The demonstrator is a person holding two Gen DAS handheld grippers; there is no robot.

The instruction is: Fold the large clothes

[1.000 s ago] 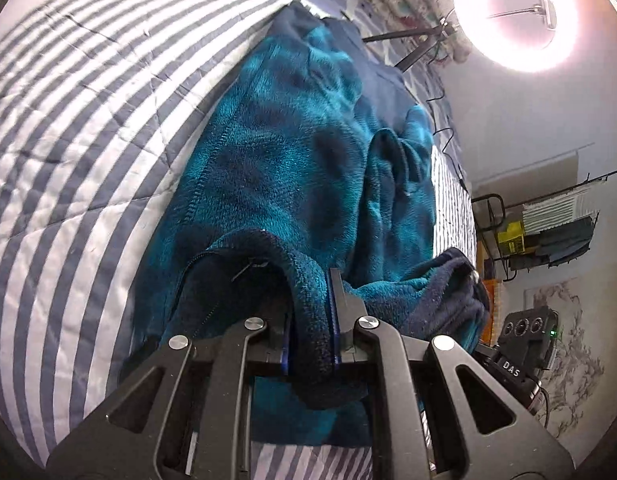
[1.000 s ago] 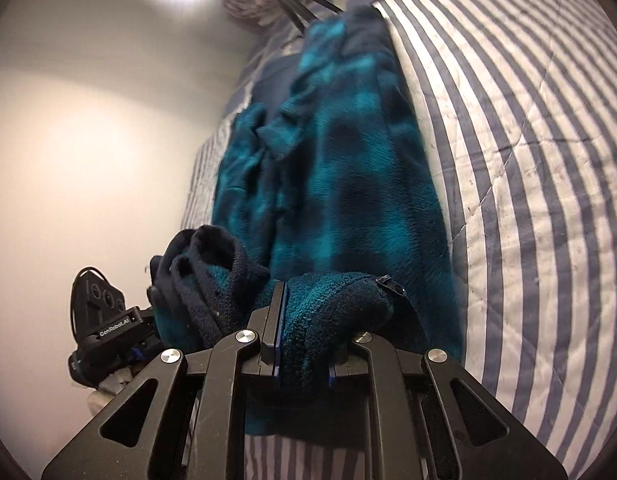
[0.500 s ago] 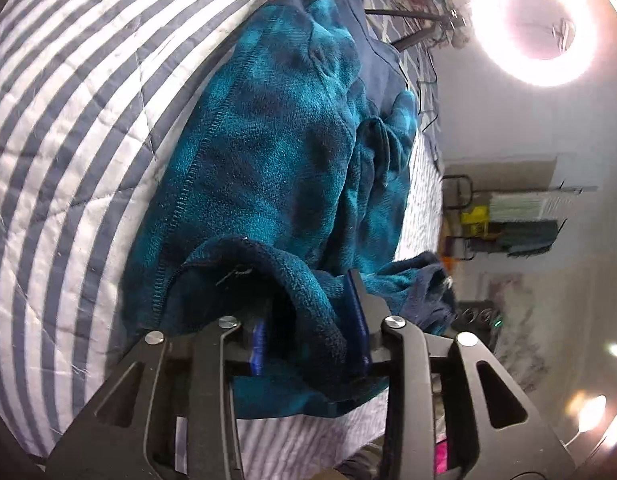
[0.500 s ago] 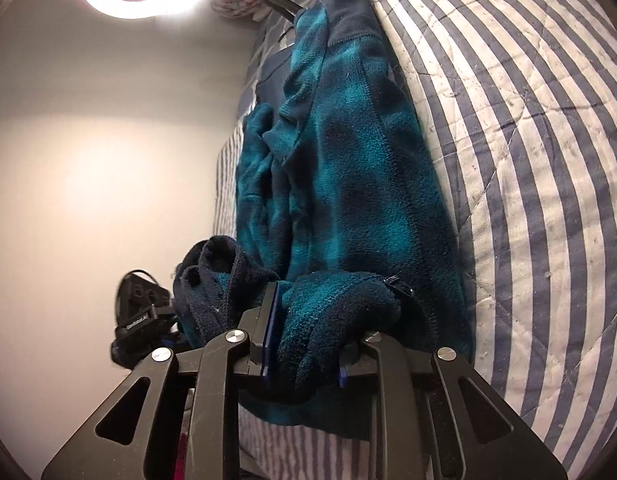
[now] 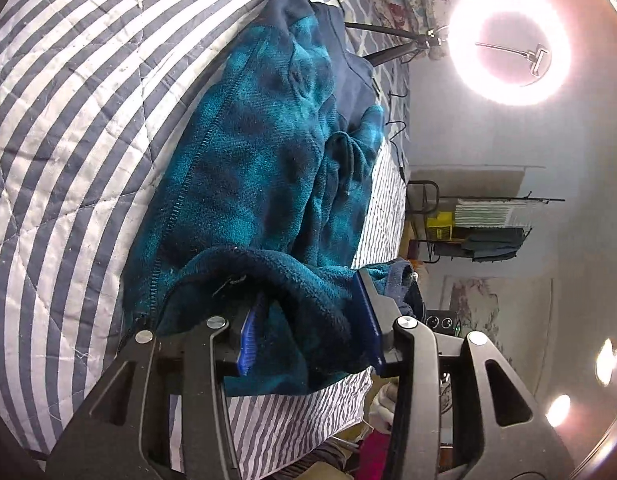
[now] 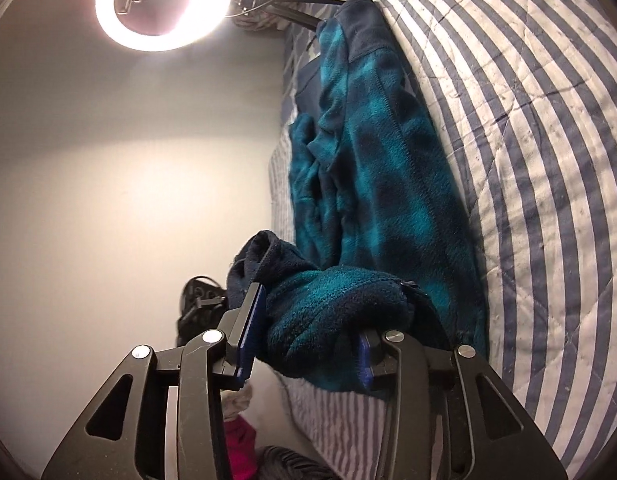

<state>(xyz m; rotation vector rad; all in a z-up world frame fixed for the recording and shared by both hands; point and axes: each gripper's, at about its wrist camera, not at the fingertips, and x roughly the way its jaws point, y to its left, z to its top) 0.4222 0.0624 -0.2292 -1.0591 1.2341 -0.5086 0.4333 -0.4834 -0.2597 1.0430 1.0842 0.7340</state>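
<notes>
A teal and navy plaid fleece jacket (image 5: 260, 152) lies lengthwise on the striped quilt (image 5: 68, 120), folded over itself, with its zip running down the left edge. My left gripper (image 5: 306, 320) has its jaws opening. The thick near hem still bulges between them, and the blue pad (image 5: 244, 334) stands off the cloth. In the right wrist view the same jacket (image 6: 388, 168) stretches away along the quilt (image 6: 548, 160). My right gripper (image 6: 308, 332) is also opening, with the rolled hem sitting loosely between its fingers.
A bright ring light (image 5: 508, 44) on a tripod stands past the far end of the bed. A metal rack (image 5: 488, 220) with folded things stands by the wall. The bed's near edge drops off just under both grippers, with pink cloth (image 6: 240, 448) below.
Both grippers have spread from a tight pinch on the hem to a loose gap around it. Both have rolled and swung, so the jacket lies more slanted in view.
</notes>
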